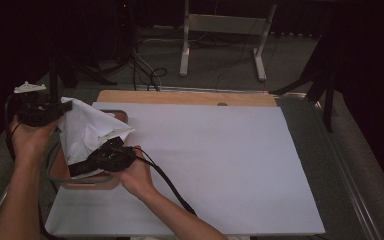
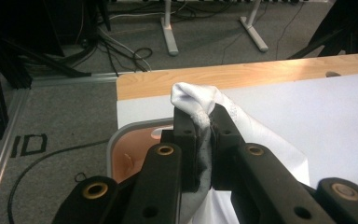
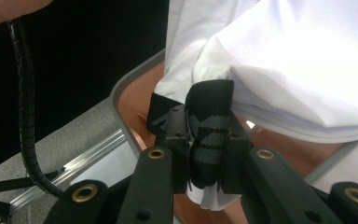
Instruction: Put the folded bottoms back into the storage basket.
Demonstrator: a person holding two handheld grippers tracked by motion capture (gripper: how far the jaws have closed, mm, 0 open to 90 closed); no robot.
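Both grippers clamped on white garment [image 1: 87,131] — left [image 2: 204,122] pinching cloth, right [image 3: 208,122] pinching black band — likely lifting it from tray [image 1: 111,183].

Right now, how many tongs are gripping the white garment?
2. The left tongs pinch a bunched white edge of the garment; the right tongs clamp its black band, above the tray.

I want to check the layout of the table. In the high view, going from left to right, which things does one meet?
left gripper → white garment over the tray → right gripper, clamped on the garment's black band → white sheet on the table → bare grey table edge.
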